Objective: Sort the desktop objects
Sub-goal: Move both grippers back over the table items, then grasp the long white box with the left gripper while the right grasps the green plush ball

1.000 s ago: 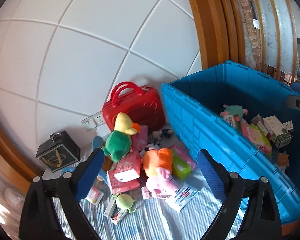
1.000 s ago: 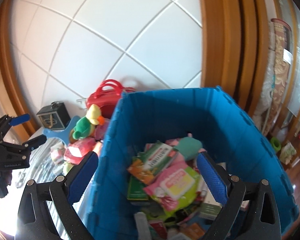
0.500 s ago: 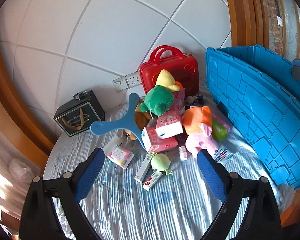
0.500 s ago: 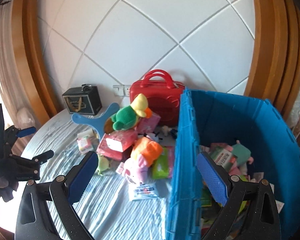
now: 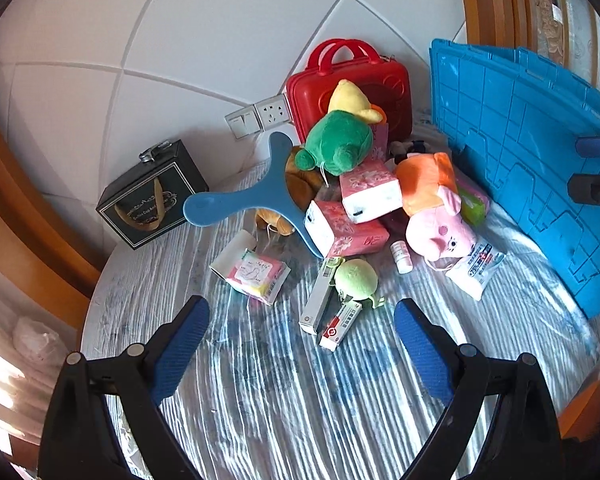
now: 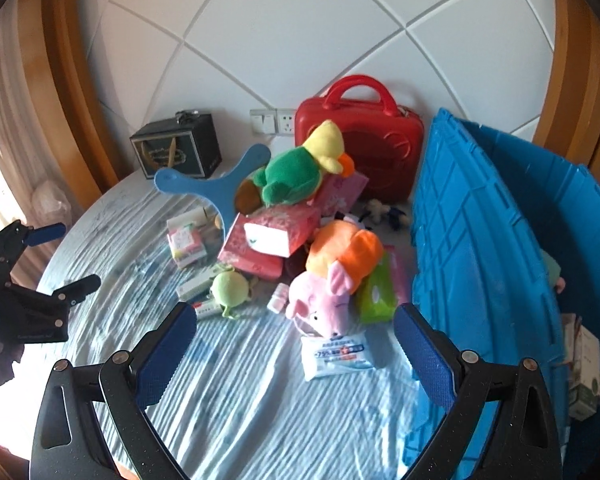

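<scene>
**Tools spread, nothing gripped**

Left tool (image 5: 302, 334) and right tool (image 6: 296, 344) are held spread, empty. Pile lies fwd on worktop (image 5: 284, 400); boxed tube (image 5: 340, 325), long axis running fwd, is nearest left tool. Blue crate (image 6: 480, 248) is at right.

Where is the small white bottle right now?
In both views the small white bottle lies on the striped cloth, just left of the pink pig plush and right of the green round plush.

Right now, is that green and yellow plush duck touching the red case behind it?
Cannot tell. In both wrist views the duck overlaps the red case, its yellow head in front of it; neither view shows contact or a gap.
</scene>
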{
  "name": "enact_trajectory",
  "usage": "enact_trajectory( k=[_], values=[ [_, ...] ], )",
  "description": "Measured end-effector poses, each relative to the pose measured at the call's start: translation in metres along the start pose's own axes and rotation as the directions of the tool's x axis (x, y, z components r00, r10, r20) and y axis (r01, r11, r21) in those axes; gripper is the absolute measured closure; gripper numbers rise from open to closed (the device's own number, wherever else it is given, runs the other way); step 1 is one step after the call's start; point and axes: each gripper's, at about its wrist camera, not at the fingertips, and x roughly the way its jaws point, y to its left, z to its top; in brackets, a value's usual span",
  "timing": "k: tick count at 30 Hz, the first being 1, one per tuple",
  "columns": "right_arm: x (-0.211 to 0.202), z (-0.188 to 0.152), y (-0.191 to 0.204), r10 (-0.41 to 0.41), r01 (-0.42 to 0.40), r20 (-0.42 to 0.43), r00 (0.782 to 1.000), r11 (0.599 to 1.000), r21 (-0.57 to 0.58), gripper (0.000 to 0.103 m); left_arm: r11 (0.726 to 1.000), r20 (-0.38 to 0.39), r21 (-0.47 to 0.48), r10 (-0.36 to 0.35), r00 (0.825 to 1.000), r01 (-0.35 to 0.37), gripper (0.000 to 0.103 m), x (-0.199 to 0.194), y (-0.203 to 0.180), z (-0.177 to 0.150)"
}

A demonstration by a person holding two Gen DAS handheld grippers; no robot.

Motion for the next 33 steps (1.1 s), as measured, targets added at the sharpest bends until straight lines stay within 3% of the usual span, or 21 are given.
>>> enact_trajectory(
  k=[5, 11, 13, 15, 21, 25, 27, 33],
  values=[
    [0.068, -0.019, 0.029, 0.019, -0.023, -0.080, 0.997, 0.998, -0.052, 0.003, 0.996, -0.029, 0.074, -0.051, 0.998, 0.053, 0.010, 0.059, 0.001, -0.013],
    [0.148, -0.022, 0.054, 0.048, -0.059, -0.145, 0.988, 0.996, -0.073, 0.003, 0.979, -0.093, 0.156, -0.114, 0.989, 0.127, 0.022, 0.140, -0.005, -0.027],
    [0.164, -0.022, 0.056, 0.048, -0.060, -0.154, 0.987, 0.996, -0.072, 0.003, 0.976, -0.114, 0.155, -0.138, 0.984, 0.155, 0.030, 0.165, -0.004, -0.031],
    [0.179, -0.023, 0.057, 0.038, -0.052, -0.171, 0.984, 0.996, -0.074, 0.003, 0.973, -0.136, 0.135, -0.169, 0.976, 0.187, 0.031, 0.187, -0.002, -0.036],
    [0.211, -0.020, 0.062, 0.052, -0.071, -0.182, 0.982, 0.992, -0.104, 0.003, 0.957, -0.206, 0.087, -0.254, 0.945, 0.276, 0.053, 0.239, 0.001, -0.045],
    [0.242, -0.013, 0.075, 0.069, -0.097, -0.202, 0.977, 0.987, -0.132, 0.003, 0.939, -0.261, 0.057, -0.313, 0.913, 0.338, 0.081, 0.260, 0.000, -0.054],
    [0.255, -0.011, 0.081, 0.072, -0.104, -0.218, 0.973, 0.985, -0.140, 0.003, 0.929, -0.246, 0.026, -0.353, 0.903, 0.370, 0.081, 0.257, 0.005, -0.058],
    [0.280, -0.004, 0.101, 0.087, -0.129, -0.243, 0.966, 0.978, -0.163, 0.003, 0.928, -0.190, -0.033, -0.369, 0.910, 0.370, 0.081, 0.225, 0.032, -0.087]
  ],
)
